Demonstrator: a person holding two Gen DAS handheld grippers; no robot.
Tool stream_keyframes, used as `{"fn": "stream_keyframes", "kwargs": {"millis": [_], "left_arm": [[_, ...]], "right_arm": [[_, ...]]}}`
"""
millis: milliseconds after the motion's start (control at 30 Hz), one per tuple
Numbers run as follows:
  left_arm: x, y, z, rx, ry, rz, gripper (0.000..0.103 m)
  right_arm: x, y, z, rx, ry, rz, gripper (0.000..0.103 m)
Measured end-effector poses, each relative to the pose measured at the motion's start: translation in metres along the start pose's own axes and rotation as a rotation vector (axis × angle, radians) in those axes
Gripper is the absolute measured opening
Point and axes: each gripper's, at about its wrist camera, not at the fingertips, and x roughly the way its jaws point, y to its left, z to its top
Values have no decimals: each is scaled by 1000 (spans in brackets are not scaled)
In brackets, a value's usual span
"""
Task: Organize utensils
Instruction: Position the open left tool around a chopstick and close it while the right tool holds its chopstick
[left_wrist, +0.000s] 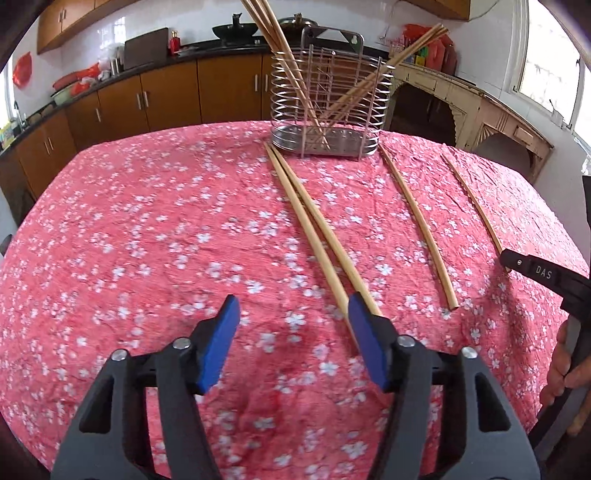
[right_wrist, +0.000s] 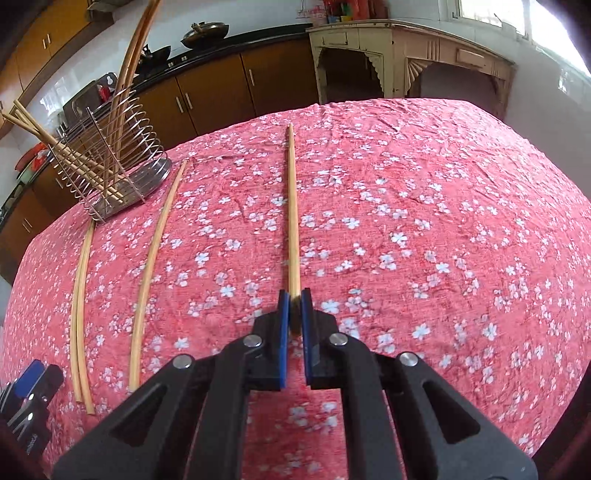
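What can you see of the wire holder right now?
The wire holder is shiny metal: stacked wire rings around a divider grid, a perforated tray base, and a flat back plate with a hanging hole. It stands upright at the far side of the pink floral tablecloth. Several wooden chopsticks lean inside it, some left, some right. The tips of two loose chopsticks on the cloth lie near its base; contact is unclear.

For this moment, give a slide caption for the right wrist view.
Right gripper shut on a pale wooden chopstick lying on the pink floral tablecloth; wire utensil holder behind.
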Motion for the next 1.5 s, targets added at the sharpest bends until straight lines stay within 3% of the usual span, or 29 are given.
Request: {"fn": "stream_keyframes", "kwargs": {"millis": [267, 433, 533, 733, 900, 967, 1033, 1133, 1167, 1300, 1500], "left_arm": [[11, -17, 0, 7, 31, -3, 46], [18, -12, 6, 10, 32, 102, 26], [23, 10, 15, -21, 43, 146, 20], [39, 75, 41, -41, 42, 261, 20], [37, 105, 45, -39, 41, 192, 21], [30, 110, 41, -34, 24, 128, 24], [21, 112, 37, -6, -5, 96, 42], [9, 104, 32, 103, -52, 114, 65], [7, 100, 30, 155, -66, 136, 66], [14, 101, 27, 227, -35, 149, 65], [24, 107, 29, 198, 31, 101, 40]], "right_arm": [[-1, 1, 0, -3, 0, 8, 8], [-1, 0, 1, -1, 1, 10, 8], [-1, -3, 3, 5, -2, 2, 8], [5, -12, 12, 29, -1, -22, 8], [9, -17, 18, 24, -6, -34, 8], [9, -18, 19, 15, -5, -32, 8], [9, -20, 20, 6, 0, -22, 8], [9, -23, 20, 8, 9, -10, 8], [9, -24, 19, 9, 11, -7, 8], [8, -22, 18, 4, 10, -10, 8], [7, -20, 16, -13, 1, -17, 8]]}}
